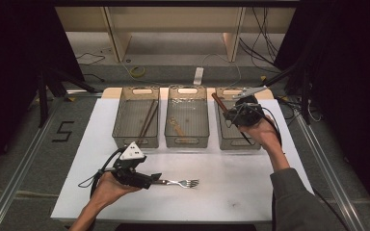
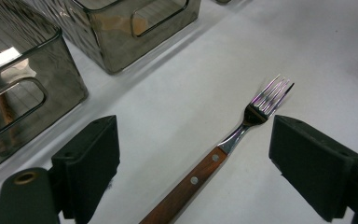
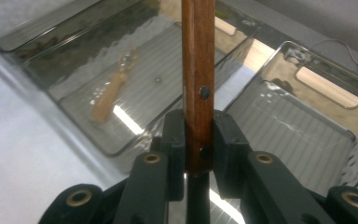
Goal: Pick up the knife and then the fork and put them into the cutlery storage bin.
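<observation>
**Two grippers, two wooden-handled utensils, three bins**

Three clear plastic bins stand side by side at the far edge of the white table (image 1: 77, 192). The left bin (image 1: 136, 140) holds a pair of brown chopsticks (image 1: 148, 120). The middle bin (image 1: 187, 142) holds one small wooden spoon (image 1: 176, 128). The right bin (image 1: 224, 139) sits under the right gripper (image 1: 231, 114).

The right gripper's jaws are drawn in narrow and clamp a wooden handle (image 3: 198, 70) with two dark rivets; the handle stands straight up between the pads, above the bins. What is at its other end cannot be told.

One fork (image 2: 223, 149) with a riveted wooden handle lies flat on the table in front of the bins, tines pointing away from the left gripper (image 2: 193, 158). That gripper's jaws stand wide on either side of the fork's handle, with neither pad touching it.
</observation>
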Available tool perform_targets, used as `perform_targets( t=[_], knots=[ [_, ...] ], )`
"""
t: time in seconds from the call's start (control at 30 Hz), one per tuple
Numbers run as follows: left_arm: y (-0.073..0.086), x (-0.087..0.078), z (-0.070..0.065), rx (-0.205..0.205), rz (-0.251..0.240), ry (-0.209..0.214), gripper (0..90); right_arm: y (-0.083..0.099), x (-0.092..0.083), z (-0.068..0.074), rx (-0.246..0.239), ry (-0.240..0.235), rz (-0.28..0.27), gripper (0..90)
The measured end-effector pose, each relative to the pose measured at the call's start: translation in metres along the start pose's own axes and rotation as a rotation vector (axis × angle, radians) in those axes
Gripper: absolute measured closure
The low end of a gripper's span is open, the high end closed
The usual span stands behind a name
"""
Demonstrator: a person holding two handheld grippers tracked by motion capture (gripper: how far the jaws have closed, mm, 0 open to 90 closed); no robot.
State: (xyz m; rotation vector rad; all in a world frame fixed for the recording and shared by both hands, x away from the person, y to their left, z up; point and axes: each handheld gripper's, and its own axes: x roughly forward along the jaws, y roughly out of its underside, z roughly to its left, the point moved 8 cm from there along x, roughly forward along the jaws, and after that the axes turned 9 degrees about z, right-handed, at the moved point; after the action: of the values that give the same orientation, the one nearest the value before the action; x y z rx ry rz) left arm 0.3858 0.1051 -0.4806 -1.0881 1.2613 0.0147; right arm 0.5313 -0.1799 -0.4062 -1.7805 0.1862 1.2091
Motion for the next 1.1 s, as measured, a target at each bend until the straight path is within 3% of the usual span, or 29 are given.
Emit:
perform_targets(
  t=[0.53, 0.87, 1.1],
  knots=[
    [0.0, -0.001, 0.001, -0.017, -0.009, 0.007, 15.2, -0.011, 0.028, -0.04, 0.14, 0.05, 0.023, 77.2],
    [-0.001, -0.003, 0.001, -0.015, -0.017, 0.006, 15.2, -0.01, 0.041, -0.057, 0.198, 0.086, 0.039, 77.2],
    [-0.001, -0.003, 0.001, -0.018, -0.016, 0.008, 15.2, -0.003, 0.05, -0.06, 0.227, 0.092, 0.072, 77.1]
  ],
)
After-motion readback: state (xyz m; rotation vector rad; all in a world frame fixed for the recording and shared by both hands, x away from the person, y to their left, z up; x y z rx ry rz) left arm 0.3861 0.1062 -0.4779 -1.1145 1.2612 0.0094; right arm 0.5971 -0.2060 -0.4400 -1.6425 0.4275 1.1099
